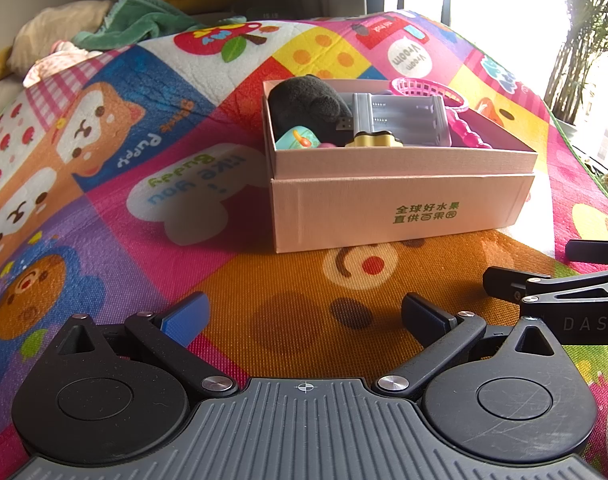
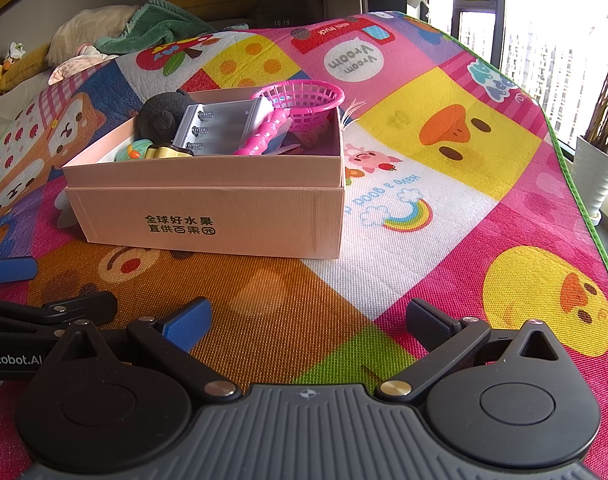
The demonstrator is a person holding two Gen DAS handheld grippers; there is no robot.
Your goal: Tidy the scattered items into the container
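A pale pink cardboard box (image 1: 383, 216) (image 2: 224, 216) with green print stands on the colourful play mat. Inside lie a black plush toy (image 1: 304, 106) (image 2: 164, 114), a grey battery holder (image 1: 403, 120) (image 2: 220, 128), a pink toy net (image 1: 427, 94) (image 2: 304, 100), a teal toy (image 1: 298, 138) and a yellow-and-black piece (image 1: 373, 140). My left gripper (image 1: 304, 316) stands open low over the mat, in front of the box, with nothing between its fingers. My right gripper (image 2: 307, 320) is open too, beside it to the right, empty.
The play mat (image 2: 443, 208) covers the floor. A green cloth (image 1: 144, 20) and cushions lie at the far left edge. A white plant pot (image 2: 595, 176) stands by the bright window at the right. The other gripper's fingers (image 1: 543, 288) show at the right edge.
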